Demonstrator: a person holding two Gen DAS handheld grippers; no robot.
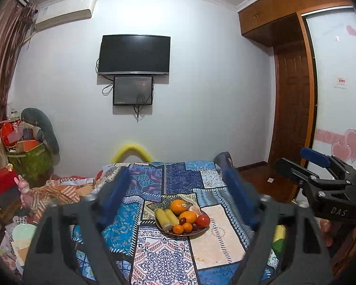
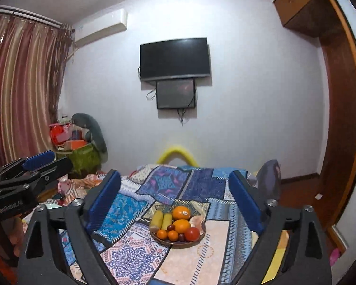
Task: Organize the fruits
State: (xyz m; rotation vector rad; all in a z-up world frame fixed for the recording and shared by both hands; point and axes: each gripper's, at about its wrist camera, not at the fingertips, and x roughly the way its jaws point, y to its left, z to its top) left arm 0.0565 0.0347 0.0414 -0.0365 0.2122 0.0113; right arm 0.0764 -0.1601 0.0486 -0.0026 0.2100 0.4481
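Left gripper (image 1: pixel 180 197) and right gripper (image 2: pixel 175 201), both with jaws spread wide and nothing between the blue pads, held level above a patchwork bedspread (image 1: pixel 168 256). The plate of fruit (image 2: pixel 178 242), bearing oranges (image 2: pixel 181 213), a tomato (image 2: pixel 192 234) and two pale yellow-green cylinders (image 2: pixel 161 219), lies on the bedspread ahead of and below both grippers, well apart from their fingertips.
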